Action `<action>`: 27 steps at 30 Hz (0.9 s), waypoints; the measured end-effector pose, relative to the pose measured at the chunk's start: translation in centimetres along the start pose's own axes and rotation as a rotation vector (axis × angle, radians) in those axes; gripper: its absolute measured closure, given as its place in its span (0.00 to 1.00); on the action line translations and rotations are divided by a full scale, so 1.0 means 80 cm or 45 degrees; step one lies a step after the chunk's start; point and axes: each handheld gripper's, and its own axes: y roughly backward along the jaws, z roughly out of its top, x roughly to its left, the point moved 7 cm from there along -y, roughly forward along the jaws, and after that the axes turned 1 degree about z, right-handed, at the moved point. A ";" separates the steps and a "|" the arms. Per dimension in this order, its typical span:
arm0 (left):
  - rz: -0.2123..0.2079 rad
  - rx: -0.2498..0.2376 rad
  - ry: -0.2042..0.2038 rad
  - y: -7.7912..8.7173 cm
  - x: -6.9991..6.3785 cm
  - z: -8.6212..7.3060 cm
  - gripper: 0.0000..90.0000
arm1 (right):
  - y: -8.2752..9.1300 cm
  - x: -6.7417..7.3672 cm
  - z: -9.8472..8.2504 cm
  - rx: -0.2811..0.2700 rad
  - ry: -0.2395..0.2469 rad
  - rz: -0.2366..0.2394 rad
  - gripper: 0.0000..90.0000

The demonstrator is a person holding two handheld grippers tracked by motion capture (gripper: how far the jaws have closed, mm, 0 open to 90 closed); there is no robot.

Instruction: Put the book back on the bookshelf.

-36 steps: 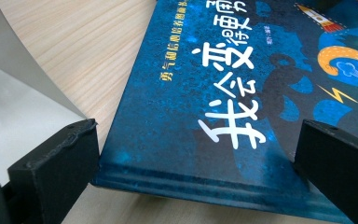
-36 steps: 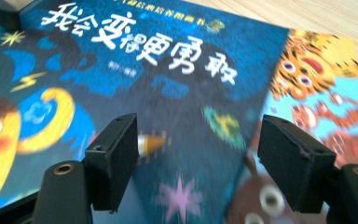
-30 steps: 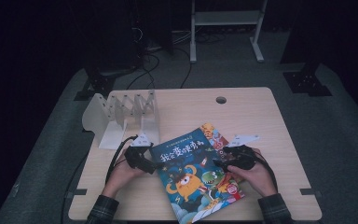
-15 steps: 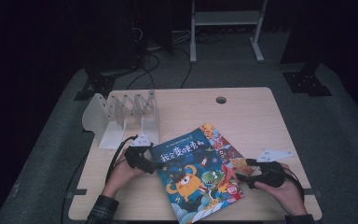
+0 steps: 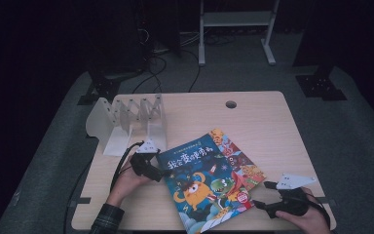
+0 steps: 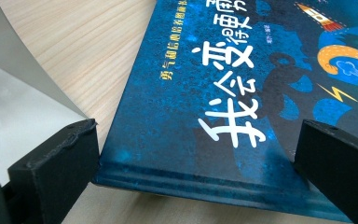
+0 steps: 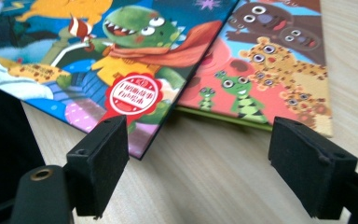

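A blue picture book (image 5: 199, 183) with a monster and a green dinosaur lies askew on the wooden table (image 5: 272, 126), on top of a red-covered book (image 5: 238, 163). My left gripper (image 5: 164, 174) lies at the blue book's spine edge. In the left gripper view the blue book (image 6: 205, 93) runs between the wide open pads (image 6: 56, 172) of the left gripper (image 6: 198, 135). My right gripper (image 5: 262, 194) rests near the table's front right corner, just off the books. The jaws of this right gripper (image 7: 203, 140) have just been opening and hold nothing. The blue book's corner (image 7: 140, 140) lies by its left pad (image 7: 100, 163).
A white accordion rack (image 5: 126, 119) stands at the back left of the table. A cable hole (image 5: 231, 104) sits near the far edge. The front edge runs close under both hands. A metal stand (image 5: 233, 19) is on the floor beyond.
My right gripper has slid right, from over the books' right side to the front right of the table, with its jaws spreading. The left gripper and the books have stayed put.
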 end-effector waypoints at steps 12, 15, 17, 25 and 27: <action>-0.028 0.015 -0.018 0.002 -0.006 -0.001 0.00 | -0.009 -0.010 0.004 -0.001 -0.014 -0.085 0.17; -0.052 0.023 -0.021 0.001 -0.010 -0.001 0.00 | -0.011 -0.025 0.006 0.016 -0.018 -0.140 0.17; -0.058 0.025 -0.024 0.001 -0.011 -0.001 0.00 | -0.013 -0.032 0.006 0.031 -0.020 -0.170 0.17; -0.079 0.036 -0.027 0.003 -0.014 -0.003 0.00 | -0.022 -0.055 0.020 0.053 -0.015 -0.243 0.19; -0.086 0.042 -0.026 0.004 -0.015 -0.004 0.00 | -0.025 -0.060 0.024 0.058 -0.023 -0.258 0.19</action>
